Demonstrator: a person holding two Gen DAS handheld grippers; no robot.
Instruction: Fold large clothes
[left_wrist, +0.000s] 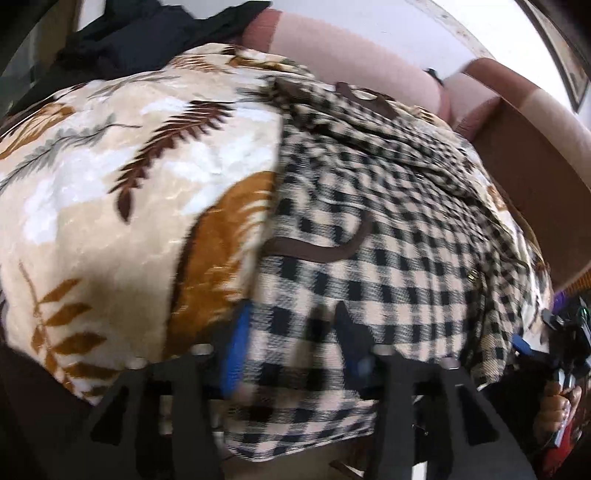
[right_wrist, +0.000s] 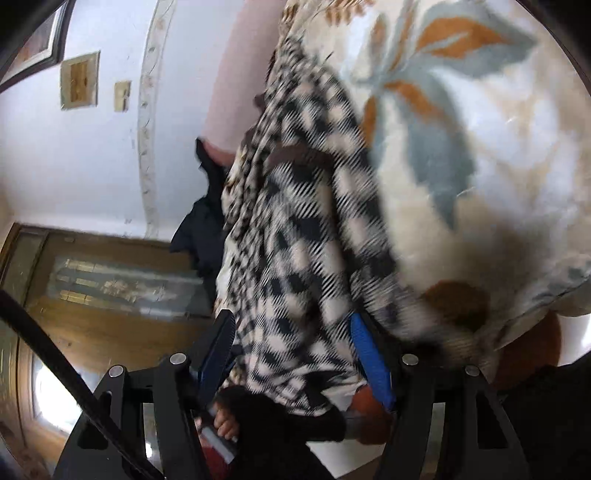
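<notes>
A black-and-cream checked garment (left_wrist: 369, 229) with brown trim lies on a leaf-patterned blanket (left_wrist: 110, 177). My left gripper (left_wrist: 291, 343) stands at its near hem with cloth lying between the blue pads (left_wrist: 236, 354), the jaws wide apart. In the right wrist view the same checked garment (right_wrist: 295, 240) hangs between my right gripper's (right_wrist: 295, 350) blue fingers (right_wrist: 369, 354), which also stand wide apart. The right gripper shows at the right edge of the left wrist view (left_wrist: 565, 339).
The blanket (right_wrist: 461, 147) covers a pink sofa (left_wrist: 369, 48) with a brown armrest (left_wrist: 535, 166). A dark garment (left_wrist: 147, 33) lies at the back of the sofa. A wooden door (right_wrist: 92, 288) and white wall (right_wrist: 92, 166) are beside it.
</notes>
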